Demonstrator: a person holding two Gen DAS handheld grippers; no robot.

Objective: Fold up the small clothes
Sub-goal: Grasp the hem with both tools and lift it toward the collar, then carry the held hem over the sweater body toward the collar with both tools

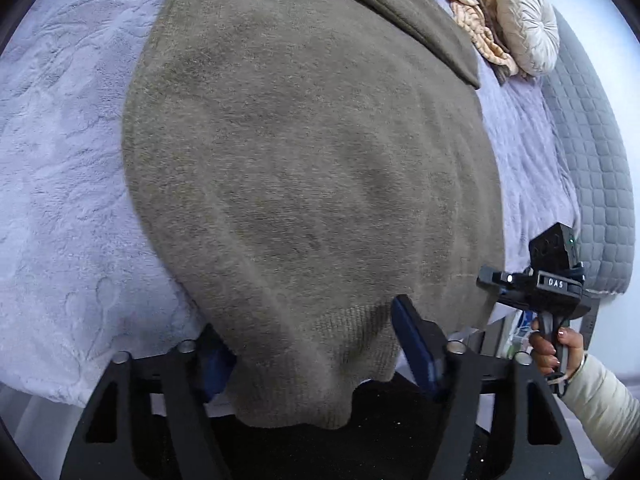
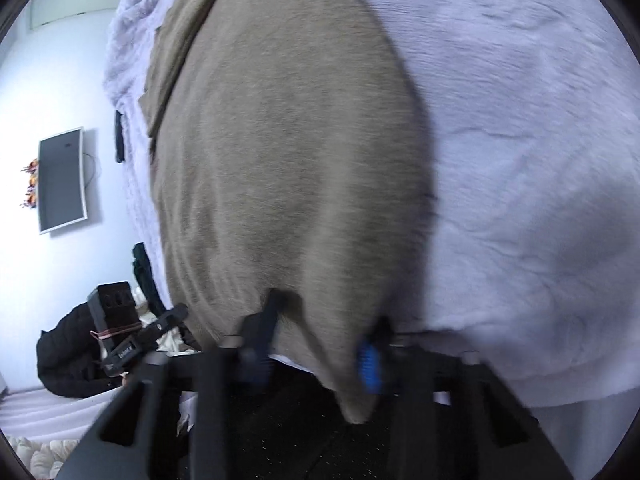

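since both grippers sit at six o'clock on the garment [image 1: 312, 168] hem: left gripper [image 1: 316, 356] straddling slack, unpinched; right gripper [image 2: 320, 344] clamped on cloth. i'd pinch left, then lift evenly.

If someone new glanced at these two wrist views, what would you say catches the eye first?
A large olive-brown fleece garment fills both views, spread on a pale lilac plush blanket. Its ribbed near hem hangs between the left gripper's blue pads, and the right gripper has its jaws around another part of that hem. Cushions sit at the far end.
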